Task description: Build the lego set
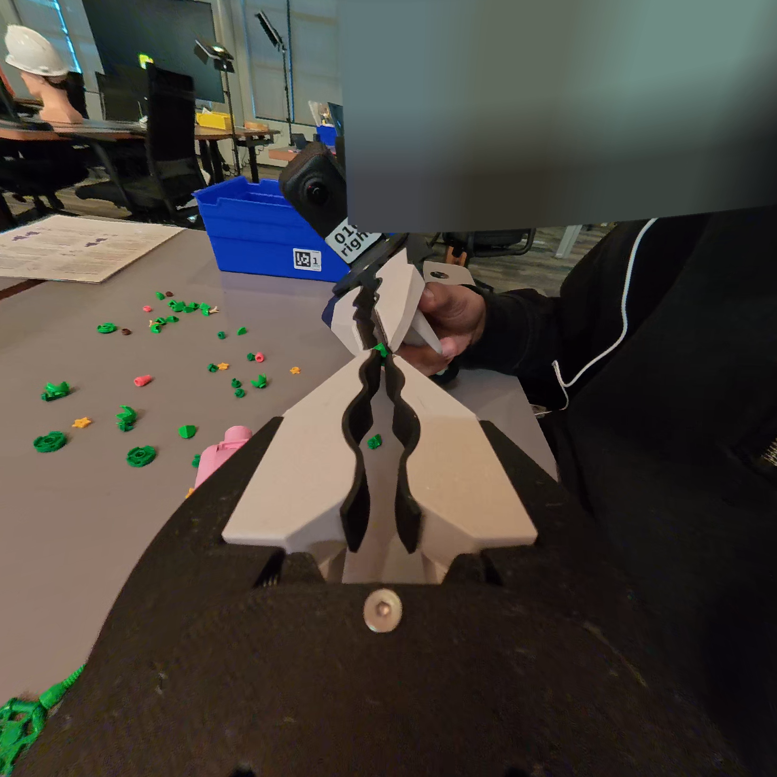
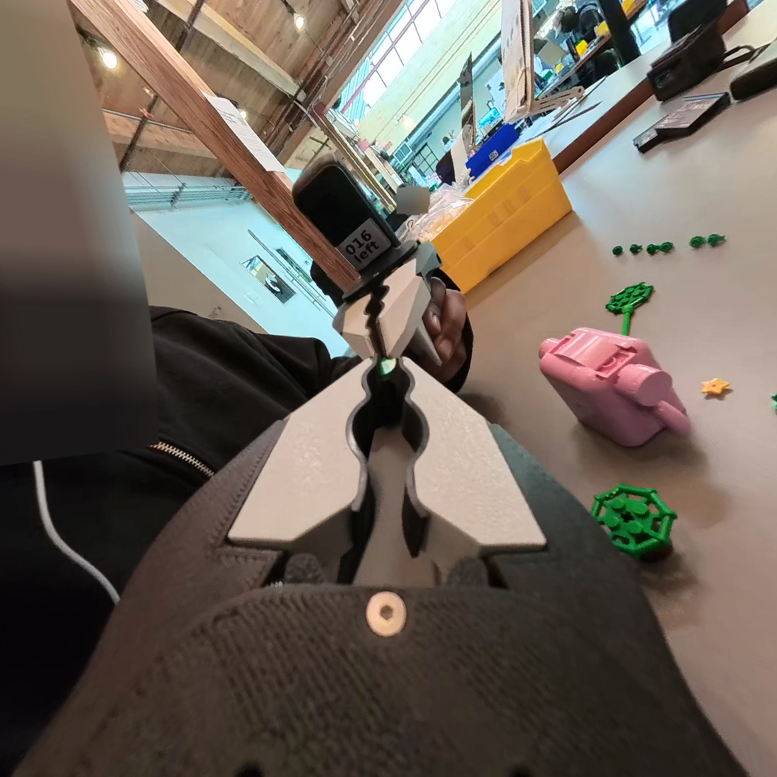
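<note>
Lego pieces lay scattered over the grey table (image 1: 105, 525): small green leaf bits (image 1: 126, 418), orange stars (image 1: 81, 422), pink studs (image 1: 143, 380) and round green web plates (image 2: 634, 520). Tip to tip above the table's near edge, the two grippers met, and a tiny green piece (image 1: 381, 350) sat right at the meeting point. The left gripper (image 1: 380, 357) had its fingers drawn nearly together at the tips, with the green piece at them. The right gripper (image 2: 384, 365) was likewise narrowed at the tips around that same green piece (image 2: 386, 366). Which of the two truly clamped it could not be told. A second green bit (image 1: 374, 441) showed on the table through the gap of the left fingers. Beside them a pink watering can (image 2: 614, 387) lay on its side, a blue bin (image 1: 256, 227) stood behind, and a yellow bin (image 2: 504, 218) sat farther along.
</note>
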The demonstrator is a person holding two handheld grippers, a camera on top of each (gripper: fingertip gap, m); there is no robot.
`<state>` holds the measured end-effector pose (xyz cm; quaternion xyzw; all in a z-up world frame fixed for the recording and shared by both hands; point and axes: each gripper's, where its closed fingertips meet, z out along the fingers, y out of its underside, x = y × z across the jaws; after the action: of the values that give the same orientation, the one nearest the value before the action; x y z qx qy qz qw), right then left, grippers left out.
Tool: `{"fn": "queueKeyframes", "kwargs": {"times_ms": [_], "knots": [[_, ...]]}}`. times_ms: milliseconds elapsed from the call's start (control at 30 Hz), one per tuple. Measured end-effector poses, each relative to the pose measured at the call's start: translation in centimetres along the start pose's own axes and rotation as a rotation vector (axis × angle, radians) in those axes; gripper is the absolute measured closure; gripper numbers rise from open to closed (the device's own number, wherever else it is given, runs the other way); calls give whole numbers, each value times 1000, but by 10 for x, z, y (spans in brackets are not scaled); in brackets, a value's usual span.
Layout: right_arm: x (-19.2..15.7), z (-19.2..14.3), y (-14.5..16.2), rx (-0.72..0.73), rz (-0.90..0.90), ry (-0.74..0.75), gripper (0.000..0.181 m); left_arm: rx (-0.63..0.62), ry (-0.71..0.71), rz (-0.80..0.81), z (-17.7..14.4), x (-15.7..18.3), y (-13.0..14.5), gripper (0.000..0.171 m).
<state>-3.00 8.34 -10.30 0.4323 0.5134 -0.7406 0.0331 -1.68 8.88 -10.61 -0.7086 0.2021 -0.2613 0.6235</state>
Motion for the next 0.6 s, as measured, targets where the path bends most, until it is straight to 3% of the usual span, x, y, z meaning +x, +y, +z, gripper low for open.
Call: {"fn": "queueKeyframes", "kwargs": {"times_ms": [600], "knots": [[-1, -3, -5, 35, -15, -11, 176, 24, 25, -47, -2, 0, -4, 171]]}}
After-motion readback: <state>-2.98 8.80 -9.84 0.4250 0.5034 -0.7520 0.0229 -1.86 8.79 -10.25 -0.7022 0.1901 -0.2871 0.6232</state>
